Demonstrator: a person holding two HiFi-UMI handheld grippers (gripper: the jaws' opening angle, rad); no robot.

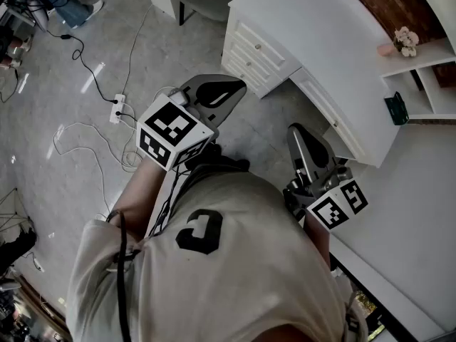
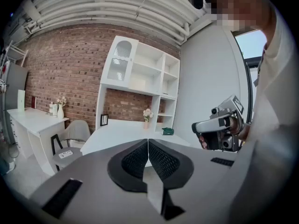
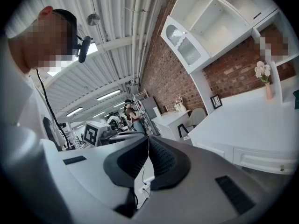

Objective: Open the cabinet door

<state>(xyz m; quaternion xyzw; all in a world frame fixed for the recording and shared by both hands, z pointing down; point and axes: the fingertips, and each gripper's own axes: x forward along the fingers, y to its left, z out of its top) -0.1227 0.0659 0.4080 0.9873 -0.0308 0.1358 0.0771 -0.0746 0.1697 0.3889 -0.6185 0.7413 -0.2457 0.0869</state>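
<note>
Both claws were clenched on nothing. The left claw (image 2: 148, 143) showed its ribbed black pads pressed together at the tips with only air around them, and the right claw (image 3: 148, 140) showed the same. The white arched glass-paned cabinet door (image 2: 122, 62) looked shut in the upper left bay of the tall white open-shelved hutch (image 2: 163, 78). It was well apart from either claw and beyond the white desk with drawers (image 2: 112, 136). From the left claw it lay at about 11 o'clock, high above the pad tips, with its long axis upright. From the right claw the door (image 3: 183, 45) lay at about 1 o'clock, also high. In the head view the right claw (image 1: 298, 130) stood closer to the desk (image 1: 313, 41) than the left claw (image 1: 228, 90), so the right hand seemed the likelier to reach up first. Which edge carried the handle could not be made out.
</note>
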